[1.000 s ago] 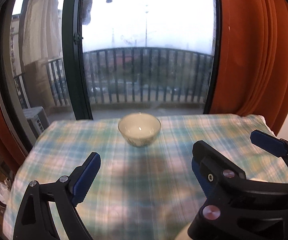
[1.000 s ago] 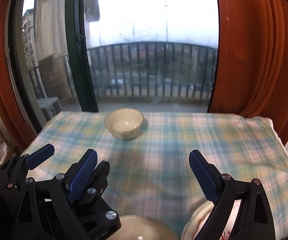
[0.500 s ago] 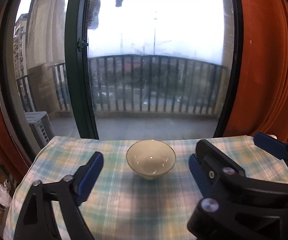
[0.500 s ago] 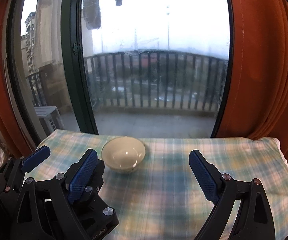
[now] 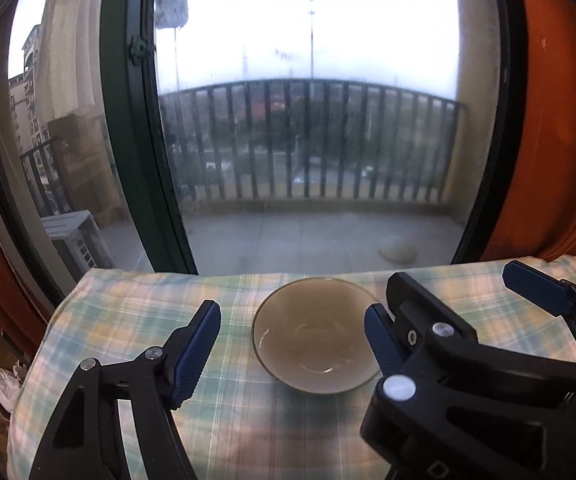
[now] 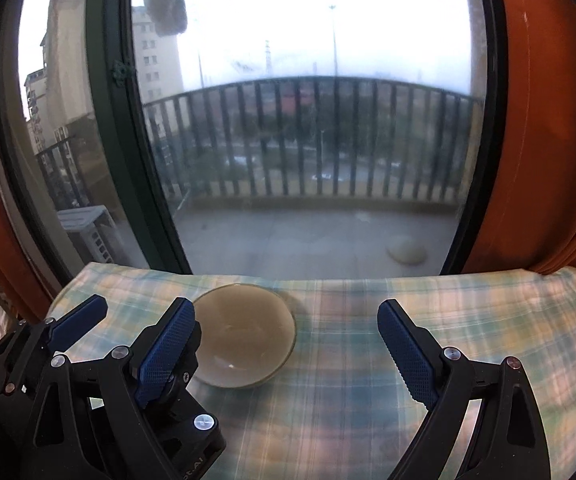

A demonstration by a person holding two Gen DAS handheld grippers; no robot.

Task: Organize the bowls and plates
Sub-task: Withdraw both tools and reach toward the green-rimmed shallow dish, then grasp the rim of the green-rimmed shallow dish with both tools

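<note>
Pale bowl (image 5: 315, 346) upright and empty on the checked cloth (image 5: 128, 312), near the table's far edge by the window; dead centre in the left wrist view, at about nine o'clock of centre in the right wrist view.

Left gripper (image 5: 292, 340) around it: blue pads at nine and three o'clock of the rim, jaws just been closing, bowl between them. Right pad looks at or very near the rim, left pad clearly apart; not yet a grip.

Right gripper (image 6: 286, 354) wide, holding nothing, bowl just outside its left pad.

To do it well, probably: centre first so both pads meet the wall together, close slowly on the rounded glazed side, lift straight up. Likely slip risk if pinched too high. Keep the right gripper clear.
</note>
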